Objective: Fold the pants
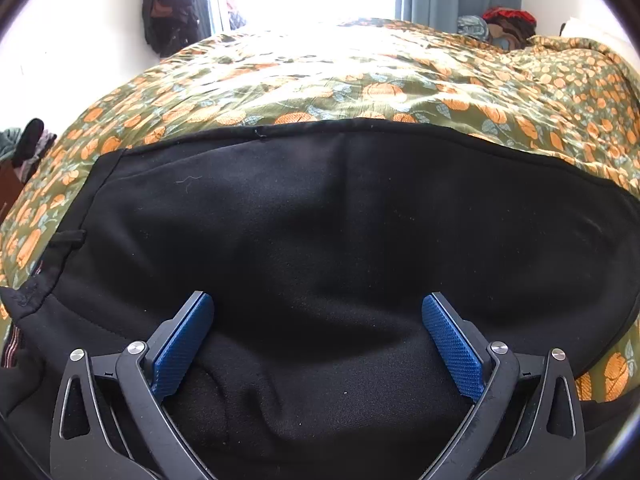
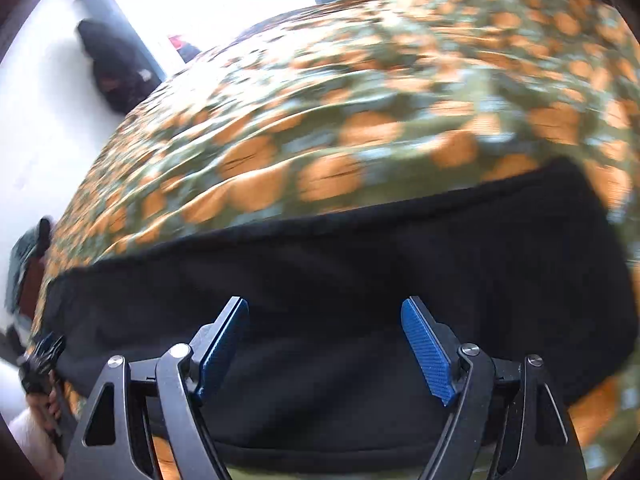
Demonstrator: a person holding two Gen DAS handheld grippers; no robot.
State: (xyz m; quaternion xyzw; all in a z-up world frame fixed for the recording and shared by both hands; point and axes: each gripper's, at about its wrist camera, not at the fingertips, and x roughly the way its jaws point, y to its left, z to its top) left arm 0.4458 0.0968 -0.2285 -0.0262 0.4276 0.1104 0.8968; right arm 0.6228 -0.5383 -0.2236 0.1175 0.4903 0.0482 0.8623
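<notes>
Black pants [image 1: 312, 220] lie folded flat across a bed. In the left wrist view the waistband end with a drawstring [image 1: 66, 238] is at the left. My left gripper [image 1: 318, 304] is open just above the near part of the fabric, with nothing between its blue pads [image 1: 182, 344]. In the right wrist view, which is motion-blurred, the pants [image 2: 340, 264] form a dark band across the bed. My right gripper [image 2: 324, 308] is open over them and empty. The left gripper also shows at the right wrist view's left edge [image 2: 40, 364].
The bed has a green cover with orange flowers [image 1: 360, 80]. Clothes are piled by the pillow end at back right [image 1: 504, 26]. A dark bag hangs on the wall by the bright window [image 1: 172, 8]. More clothes lie at the left [image 1: 24, 144].
</notes>
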